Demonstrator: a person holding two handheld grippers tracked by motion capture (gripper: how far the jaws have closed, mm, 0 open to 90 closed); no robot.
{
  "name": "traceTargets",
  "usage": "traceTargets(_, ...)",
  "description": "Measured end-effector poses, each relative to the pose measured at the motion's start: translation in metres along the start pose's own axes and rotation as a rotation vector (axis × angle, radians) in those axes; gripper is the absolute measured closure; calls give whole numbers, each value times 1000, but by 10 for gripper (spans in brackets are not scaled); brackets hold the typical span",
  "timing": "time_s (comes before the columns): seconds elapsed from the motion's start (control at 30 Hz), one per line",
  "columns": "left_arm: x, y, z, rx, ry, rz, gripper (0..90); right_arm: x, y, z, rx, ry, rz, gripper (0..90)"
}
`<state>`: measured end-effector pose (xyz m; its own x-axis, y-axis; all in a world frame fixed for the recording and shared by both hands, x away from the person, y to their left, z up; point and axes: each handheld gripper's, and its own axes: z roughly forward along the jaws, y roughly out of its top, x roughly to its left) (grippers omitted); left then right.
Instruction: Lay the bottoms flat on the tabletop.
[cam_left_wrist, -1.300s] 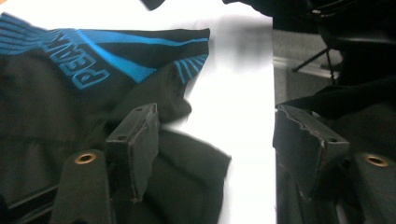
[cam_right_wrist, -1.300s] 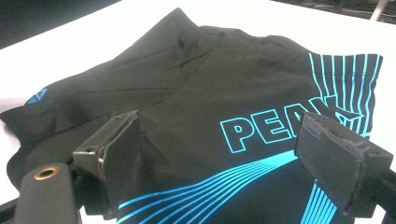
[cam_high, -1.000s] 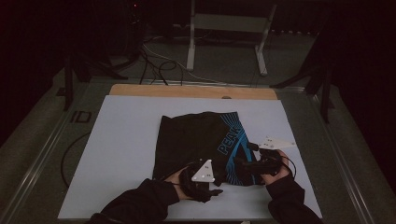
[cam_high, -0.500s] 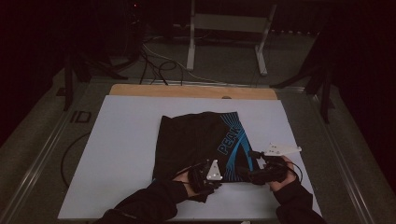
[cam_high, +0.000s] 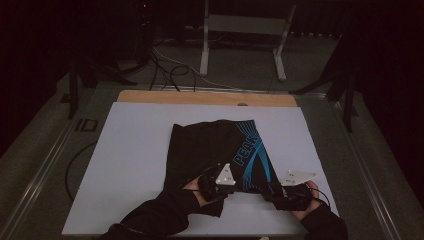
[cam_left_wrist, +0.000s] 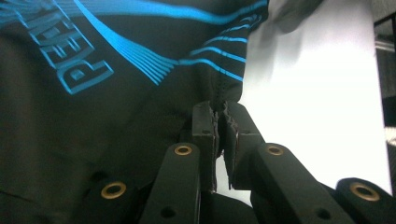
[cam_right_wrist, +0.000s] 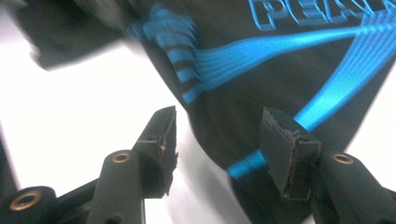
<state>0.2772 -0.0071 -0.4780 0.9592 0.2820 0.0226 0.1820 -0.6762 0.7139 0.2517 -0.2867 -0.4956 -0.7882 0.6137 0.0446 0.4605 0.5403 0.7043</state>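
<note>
Garment: one black garment (cam_high: 220, 147) with blue stripes and blue lettering, lying flat on the white table top (cam_high: 135, 150), a little right of the middle and toward the near edge
Long axis: runs from the near edge of the table toward the far edge, leaning slightly right; the lettering runs along that same line
Left gripper (cam_left_wrist: 219, 122): clenched on the near hem of the garment, its jaws having just been closing; a fold of black cloth is pinched between the pads
Right gripper (cam_right_wrist: 218, 135): jaws part-way apart, having just been closing, straddling the garment's near right corner; the pads do not press on the cloth
Hands: two, in dark sleeves, coming in from the near edge
Count: one garment, two grippers, one table
Surroundings: cables (cam_high: 165, 67) on the dark floor beyond the table
</note>
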Motion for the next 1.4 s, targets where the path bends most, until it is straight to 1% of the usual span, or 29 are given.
traceTargets(0.03,1,1,-3,-7,3,-1,843,0,-1,1,8,-14,-5,543)
traceTargets(0.1,2,4,-7,-15,1,-2,846,-2,-2,3,29,-62,-13,604)
traceTargets(0.13,2,4,-9,-24,1,-7,849,-2,-1,2,32,-74,-9,748)
traceTargets(0.17,2,4,-11,-26,1,-5,849,-4,-1,1,22,-81,7,790)
traceTargets(0.2,1,5,-12,-31,-3,-9,849,-6,0,-1,19,-79,17,881)
traceTargets(0.23,1,5,-13,-34,-7,-11,849,-7,0,-2,14,-82,17,882)
traceTargets(0.27,0,5,-14,-30,-7,0,849,-7,0,-4,11,-72,29,886)
traceTargets(0.3,-2,4,-15,-36,-12,-8,850,-8,0,-5,11,-62,32,888)
traceTargets(0.33,-3,4,-17,-33,-17,0,850,-6,1,-6,12,-56,38,889)
traceTargets(0.4,-6,3,-20,-31,-22,10,850,-4,1,-9,10,-47,27,891)
traceTargets(0.47,-9,3,-25,-40,-23,10,850,-2,3,-12,1,-45,22,892)
traceTargets(0.5,-10,4,-28,-46,-29,11,850,-1,4,-15,-8,-47,13,892)
traceTargets(0.53,-10,4,-31,-50,-29,18,850,0,6,-18,-23,-50,17,892)
traceTargets(0.57,-11,4,-34,-60,-25,19,850,0,7,-22,-35,-38,16,892)
traceTargets(0.67,-12,4,-44,-74,-34,19,850,3,14,-33,-76,-9,25,892)
traceTargets(0.7,-12,4,-48,-74,-32,30,850,4,16,-37,-88,-4,19,892)
traceTargets(0.77,-13,4,-53,-74,-29,37,849,7,20,-41,-99,2,10,891)
traceTargets(0.83,-15,2,-56,-71,-21,46,849,11,21,-43,-94,3,0,891)
traceTargets(0.87,-16,1,-56,-67,-26,45,849,13,22,-42,-90,0,-13,891)
traceTargets(0.9,-17,-2,-55,-62,-26,47,849,14,21,-41,-79,4,-14,891)
traceTargets(0.93,-19,-4,-53,-58,-36,39,848,15,20,-38,-73,3,-19,890)
traceTargets(1.0,-22,-9,-49,-48,-42,36,848,15,15,-33,-41,-3,-21,889)
traceTargets(1.07,-23,-12,-46,-45,-53,32,848,16,10,-27,-22,-5,-29,886)
traceTargets(1.1,-24,-12,-45,-44,-54,33,848,16,8,-24,-7,-10,-33,881)
traceTargets(1.2,-25,-10,-43,-47,-61,35,848,16,1,-18,10,-13,-38,862)
traceTargets(1.23,-25,-9,-43,-45,-55,44,848,16,-1,-17,24,-20,-38,844)
traceTargets(1.3,-25,-9,-45,-51,-53,40,848,15,-5,-15,52,-52,-52,793)
traceTargets(1.33,-24,-8,-46,-53,-52,36,848,14,-8,-15,60,-52,-38,785)
traceTargets(1.4,-23,-8,-47,-58,-49,34,848,13,-10,-16,62,-45,-33,779)
